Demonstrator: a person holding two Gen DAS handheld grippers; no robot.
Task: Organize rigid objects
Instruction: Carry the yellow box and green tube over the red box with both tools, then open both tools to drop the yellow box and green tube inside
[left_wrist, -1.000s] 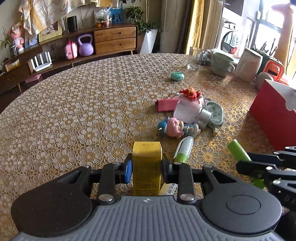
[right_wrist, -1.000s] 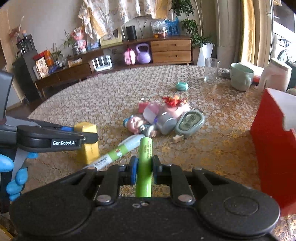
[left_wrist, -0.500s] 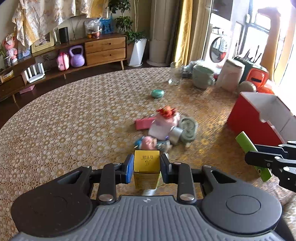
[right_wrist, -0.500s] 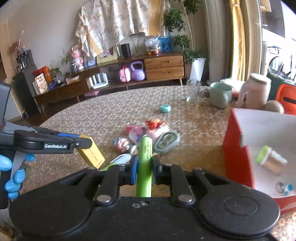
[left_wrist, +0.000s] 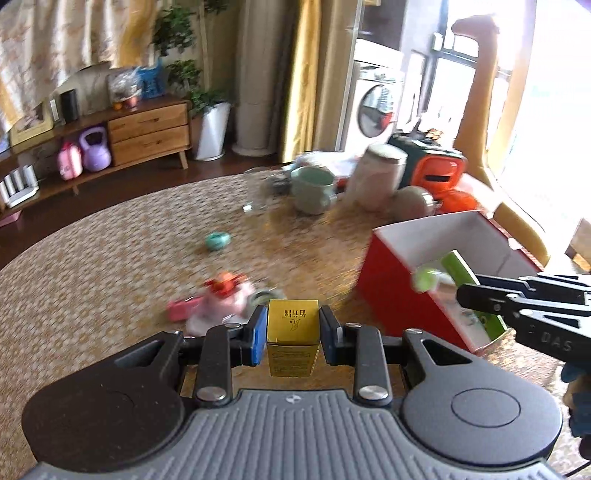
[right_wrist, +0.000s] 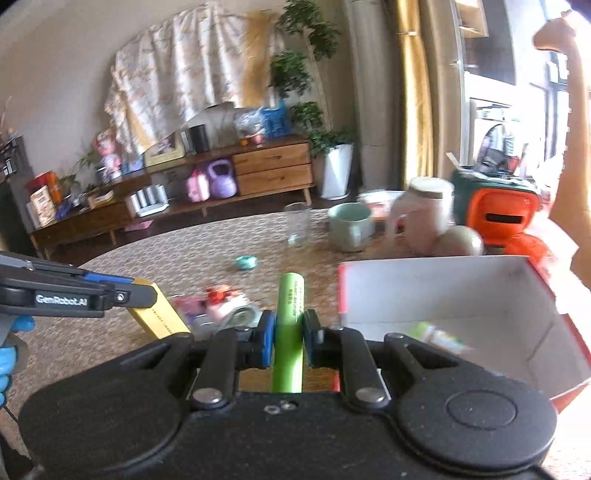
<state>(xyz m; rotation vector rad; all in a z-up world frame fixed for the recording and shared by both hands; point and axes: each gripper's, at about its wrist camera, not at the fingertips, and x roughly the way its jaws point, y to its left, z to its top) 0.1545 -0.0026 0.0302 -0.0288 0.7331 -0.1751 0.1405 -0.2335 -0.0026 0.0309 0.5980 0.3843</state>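
Note:
My left gripper (left_wrist: 293, 334) is shut on a small yellow box (left_wrist: 293, 343), held above the table left of the red box (left_wrist: 402, 299). It also shows in the right wrist view (right_wrist: 159, 317). My right gripper (right_wrist: 289, 334) is shut on a green tube (right_wrist: 290, 325), held just left of the red box's open white inside (right_wrist: 461, 306). In the left wrist view the green tube (left_wrist: 461, 269) hangs over the red box. A small green-capped bottle (right_wrist: 437, 336) lies inside the box.
A heap of small toys (left_wrist: 221, 299) and a teal round piece (left_wrist: 217, 240) lie on the patterned table (left_wrist: 92, 280). A green mug (left_wrist: 312, 190), a white jar (left_wrist: 378, 177), a glass (right_wrist: 297, 223) and an orange case (left_wrist: 437, 177) stand at the back.
Both grippers have risen and swung right toward the red box, each still holding its object. The box's open inside has come into view under the green tube.

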